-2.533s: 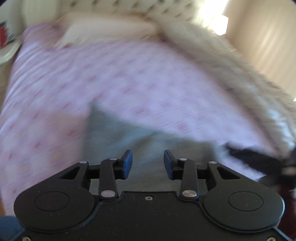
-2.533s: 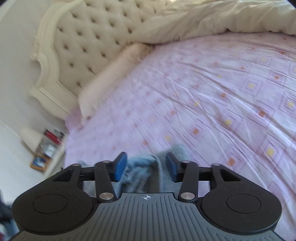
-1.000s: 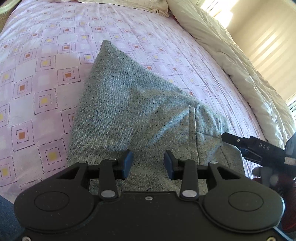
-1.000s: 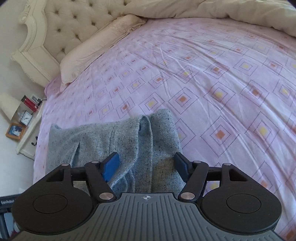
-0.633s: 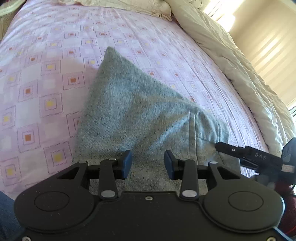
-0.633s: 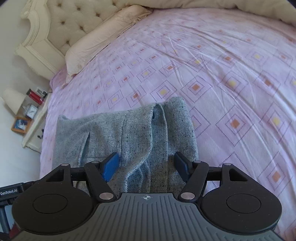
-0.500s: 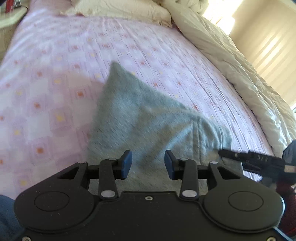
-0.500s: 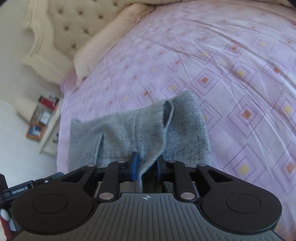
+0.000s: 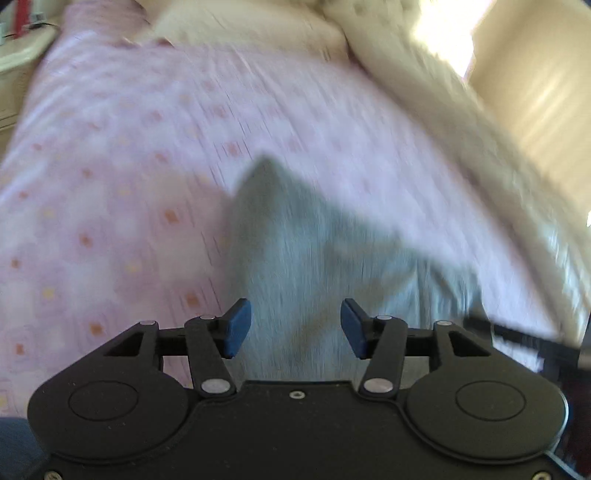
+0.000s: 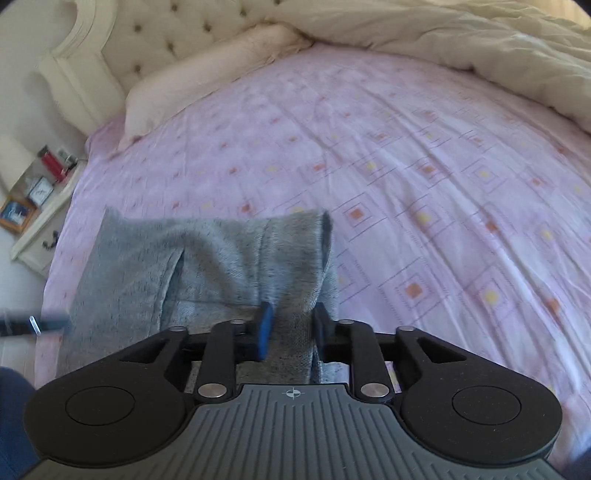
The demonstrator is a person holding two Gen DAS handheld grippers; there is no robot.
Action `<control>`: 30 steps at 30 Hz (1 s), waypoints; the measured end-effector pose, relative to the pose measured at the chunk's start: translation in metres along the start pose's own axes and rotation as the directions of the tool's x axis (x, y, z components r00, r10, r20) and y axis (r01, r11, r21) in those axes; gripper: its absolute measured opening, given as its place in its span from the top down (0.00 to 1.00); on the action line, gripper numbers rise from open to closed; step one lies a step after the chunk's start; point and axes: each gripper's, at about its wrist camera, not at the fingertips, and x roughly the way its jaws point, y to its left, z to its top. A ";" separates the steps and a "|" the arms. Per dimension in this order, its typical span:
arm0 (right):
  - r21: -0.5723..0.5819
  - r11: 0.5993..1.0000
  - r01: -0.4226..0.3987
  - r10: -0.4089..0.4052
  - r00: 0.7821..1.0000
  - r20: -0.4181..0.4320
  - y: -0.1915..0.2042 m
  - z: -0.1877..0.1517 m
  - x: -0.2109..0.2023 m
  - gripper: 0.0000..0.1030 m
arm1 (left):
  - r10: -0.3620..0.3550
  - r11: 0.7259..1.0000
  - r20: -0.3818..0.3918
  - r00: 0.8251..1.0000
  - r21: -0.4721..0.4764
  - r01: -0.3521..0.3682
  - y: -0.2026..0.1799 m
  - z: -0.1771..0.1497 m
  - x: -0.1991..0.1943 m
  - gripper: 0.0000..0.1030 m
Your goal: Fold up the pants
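The grey pants (image 10: 207, 266) lie on the pink bed sheet (image 10: 424, 177) near the foot edge of the bed, close in front of me, already doubled into a compact bundle. Their long axis runs across my right wrist view, from the end nearer the nightstand (image 10: 33, 206) side to a raised, rolled end that stands up just ahead of my right tool (image 10: 291, 328). My right tool has its pads drawn in tight on a ridge of that fabric, so it is the one that carries the cloth. My left tool (image 9: 291, 326) hangs above the other part of the bundle with its fingers spread wide and nothing between them; that view is blurred. I judge the coming fold must travel from my right side across toward the left, along that axis. The pillow (image 10: 207, 70) and duvet (image 10: 461, 37) lie well apart, toward the headboard (image 10: 155, 33).
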 end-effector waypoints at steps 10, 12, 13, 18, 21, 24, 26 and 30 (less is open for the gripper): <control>-0.113 0.992 0.050 -0.037 0.993 0.115 0.022 0.010 -0.006 0.49 | 0.100 0.983 -0.061 0.993 0.164 -0.088 -0.029 -0.018 0.013 0.44; -0.071 0.997 0.041 -0.036 0.997 0.075 0.015 0.008 0.001 0.46 | 0.099 0.988 0.010 0.995 0.116 -0.099 -0.023 -0.005 0.005 0.44; -0.053 0.998 0.046 -0.042 0.997 0.060 0.012 0.003 0.001 0.44 | 0.095 0.991 0.030 0.995 0.089 -0.098 -0.018 0.001 0.004 0.43; 0.063 0.998 0.024 -0.023 1.000 -0.014 -0.008 -0.007 0.008 0.36 | 0.091 0.996 -0.018 0.996 0.018 -0.090 0.002 0.021 0.027 0.43; 0.142 0.990 -0.024 0.030 0.999 -0.037 -0.017 -0.010 0.011 0.34 | 0.123 0.992 -0.060 0.991 0.034 -0.121 0.004 0.018 0.045 0.42; 0.193 0.979 -0.071 0.079 0.996 -0.035 -0.024 -0.015 0.014 0.30 | 0.141 0.989 -0.060 0.988 0.061 -0.137 0.005 0.016 0.053 0.28; 0.195 0.976 -0.100 0.110 0.993 -0.039 -0.024 -0.017 0.015 0.30 | 0.121 0.992 -0.081 0.989 0.055 -0.117 0.008 0.015 0.060 0.25; 0.208 0.964 -0.164 0.175 0.984 -0.034 -0.022 -0.017 0.022 0.29 | 0.058 0.998 -0.099 0.993 0.019 -0.057 0.016 0.018 0.068 0.08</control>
